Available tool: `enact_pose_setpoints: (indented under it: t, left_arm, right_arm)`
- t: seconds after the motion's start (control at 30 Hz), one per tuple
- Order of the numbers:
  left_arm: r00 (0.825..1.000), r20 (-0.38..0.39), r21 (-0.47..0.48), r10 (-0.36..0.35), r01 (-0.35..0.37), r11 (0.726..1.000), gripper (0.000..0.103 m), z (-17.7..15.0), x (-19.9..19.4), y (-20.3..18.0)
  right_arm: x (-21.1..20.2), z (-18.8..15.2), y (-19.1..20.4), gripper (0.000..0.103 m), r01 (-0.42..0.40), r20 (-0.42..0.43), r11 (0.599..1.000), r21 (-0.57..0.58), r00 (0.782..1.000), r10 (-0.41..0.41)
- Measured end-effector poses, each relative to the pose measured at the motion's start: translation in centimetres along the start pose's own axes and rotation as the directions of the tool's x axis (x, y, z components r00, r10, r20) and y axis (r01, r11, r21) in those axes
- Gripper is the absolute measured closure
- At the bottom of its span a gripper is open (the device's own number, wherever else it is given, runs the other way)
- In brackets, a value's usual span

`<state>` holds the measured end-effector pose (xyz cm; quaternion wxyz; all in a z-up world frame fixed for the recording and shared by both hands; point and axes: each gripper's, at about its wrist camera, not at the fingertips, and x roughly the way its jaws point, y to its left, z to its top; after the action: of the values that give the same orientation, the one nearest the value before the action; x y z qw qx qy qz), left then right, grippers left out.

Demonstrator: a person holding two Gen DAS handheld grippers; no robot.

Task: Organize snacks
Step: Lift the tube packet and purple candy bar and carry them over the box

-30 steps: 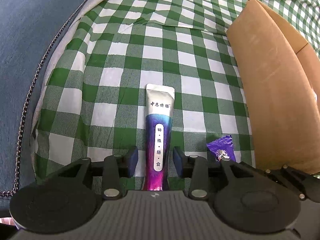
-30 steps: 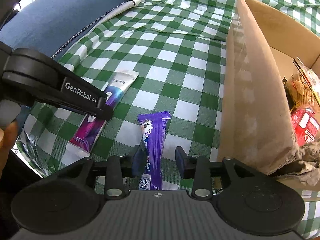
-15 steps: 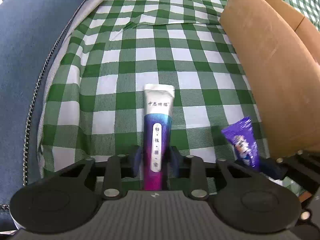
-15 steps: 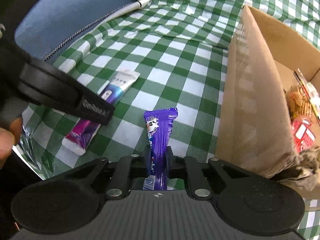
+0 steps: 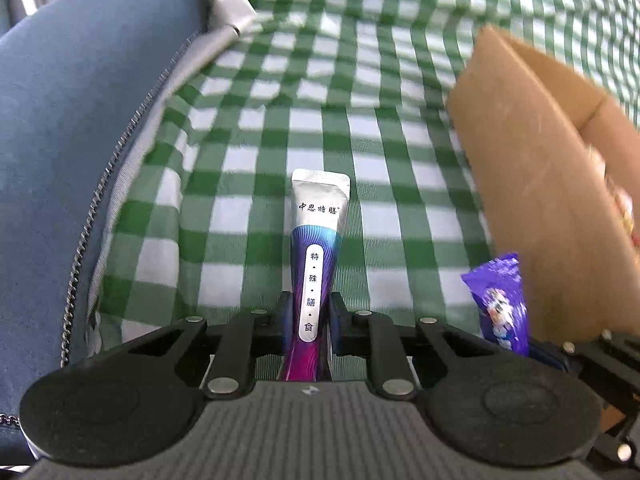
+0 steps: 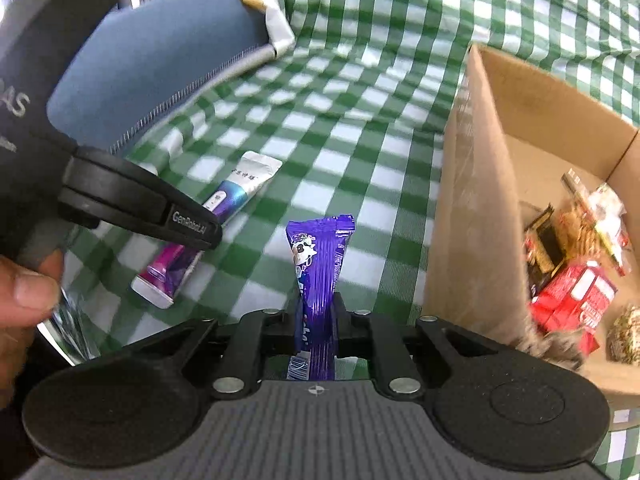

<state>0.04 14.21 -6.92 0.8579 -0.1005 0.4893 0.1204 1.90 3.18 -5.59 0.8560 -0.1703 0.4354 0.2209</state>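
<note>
My left gripper (image 5: 308, 322) is shut on a silver, blue and magenta snack stick pack (image 5: 316, 248) and holds it above the green checked cloth (image 5: 248, 160). The pack also shows in the right wrist view (image 6: 218, 216), under the left gripper's arm. My right gripper (image 6: 316, 320) is shut on a purple candy bar (image 6: 318, 264), lifted off the cloth. The bar also shows at the right of the left wrist view (image 5: 500, 304). An open cardboard box (image 6: 476, 184) stands to the right, with several snacks (image 6: 576, 276) inside.
A blue zippered cushion (image 5: 60, 140) lies along the left edge of the cloth. A person's thumb (image 6: 28, 292) shows at the left of the right wrist view. The box's tall near wall (image 5: 532, 200) stands between the held snacks and its inside.
Both grippers have closed, the left on the stick pack and the right on the purple bar, and lifted them off the cloth. The box now looks closer.
</note>
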Motion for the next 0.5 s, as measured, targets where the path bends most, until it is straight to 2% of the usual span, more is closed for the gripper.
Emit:
enact_pose_setpoints:
  t: [0.17, 0.37, 0.5]
  left_arm:
    - [0.996, 0.084, -0.062, 0.042, -0.037, 0.997, 0.084, 0.7, -1.3, 1.0]
    - [0.992, 0.123, -0.088, 0.033, -0.023, 0.996, 0.084, 1.0, -2.1, 1.2]
    - [0.99, 0.133, -0.079, 0.042, -0.031, 0.996, 0.084, 0.9, -2.4, 1.2]
  right_arm:
    - [-2.1, 0.7, 0.1, 0.09, 0.008, 0.111, 1.0, -0.027, 0.994, -0.005]
    - [-4.6, 1.2, 0.3, 0.09, 0.033, 0.246, 0.996, -0.081, 0.969, -0.012]
    - [-5.7, 1.4, -0.4, 0.09, 0.038, 0.287, 0.996, -0.077, 0.958, -0.015]
